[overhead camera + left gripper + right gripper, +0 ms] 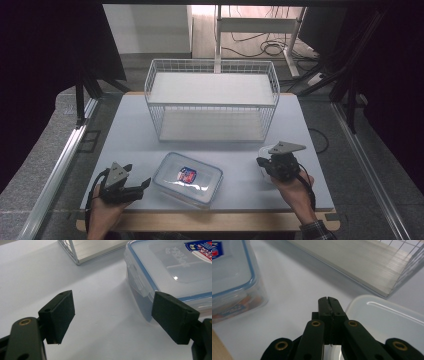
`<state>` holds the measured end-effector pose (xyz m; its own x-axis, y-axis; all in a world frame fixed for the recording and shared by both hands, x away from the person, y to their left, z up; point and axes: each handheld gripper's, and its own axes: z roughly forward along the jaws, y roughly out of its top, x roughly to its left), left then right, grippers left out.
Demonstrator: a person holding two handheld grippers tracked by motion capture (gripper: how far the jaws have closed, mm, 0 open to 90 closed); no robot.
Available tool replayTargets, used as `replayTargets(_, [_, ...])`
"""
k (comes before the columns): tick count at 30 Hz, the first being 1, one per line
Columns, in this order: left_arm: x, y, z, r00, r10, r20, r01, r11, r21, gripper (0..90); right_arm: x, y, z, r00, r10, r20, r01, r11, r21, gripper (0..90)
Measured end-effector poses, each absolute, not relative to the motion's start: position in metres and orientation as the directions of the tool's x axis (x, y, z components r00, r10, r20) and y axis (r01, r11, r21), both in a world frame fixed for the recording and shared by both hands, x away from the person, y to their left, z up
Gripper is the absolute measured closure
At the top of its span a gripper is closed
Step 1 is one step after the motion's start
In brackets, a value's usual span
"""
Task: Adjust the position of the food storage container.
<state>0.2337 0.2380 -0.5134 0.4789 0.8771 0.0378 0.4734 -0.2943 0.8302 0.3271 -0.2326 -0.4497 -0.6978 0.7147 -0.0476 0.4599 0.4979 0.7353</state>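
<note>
A clear lidded container (187,178) with a blue seal and a red-and-blue label lies on the table's front middle. My left gripper (137,176) is just left of it, open, with nothing between its pads. In the left gripper view the container's (172,270) side latch sits just beyond the right pad (175,318). My right gripper (261,163) is shut and empty, hovering over a translucent white tub (264,151). In the right gripper view that tub (387,322) lies under and to the right of the shut gripper (329,300), and the clear container (232,277) is at the left.
A white two-tier wire rack (211,100) stands at the back middle of the pale table (125,130), open toward me. A wooden strip (210,220) edges the table's front. Dark curtains and metal rails flank both sides.
</note>
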Motion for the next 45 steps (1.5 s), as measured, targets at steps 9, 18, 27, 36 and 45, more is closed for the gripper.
replayTargets(9, [0.235, 0.243, -0.514, 0.471, 0.882, 0.006, 0.48, -0.262, 0.837, 18.8, 0.338, -0.221, -0.466, -0.692, 0.721, -0.045, 0.507, 0.529, 0.68, 90.0])
replayTargets(18, [0.236, 0.241, -0.516, 0.479, 0.878, 0.0, 0.483, -0.263, 0.835, 19.2, 0.348, -0.232, -0.472, -0.654, 0.755, -0.047, 0.529, 0.5, 0.686, 90.0])
replayTargets(27, [0.239, 0.239, -0.518, 0.489, 0.872, -0.011, 0.498, -0.268, 0.825, 21.1, 0.364, -0.255, -0.471, -0.576, 0.816, -0.032, 0.567, 0.428, 0.704, 90.0])
replayTargets(36, [0.241, 0.24, -0.52, 0.487, 0.872, -0.043, 0.528, -0.255, 0.81, 31.0, 0.37, -0.274, -0.47, -0.524, 0.851, -0.02, 0.586, 0.378, 0.716, 89.9])
replayTargets(45, [0.247, 0.229, -0.524, 0.523, 0.841, -0.14, 0.649, -0.286, 0.705, 81.8, 0.345, -0.252, -0.465, -0.65, 0.76, 0.013, 0.522, 0.434, 0.734, 89.8])
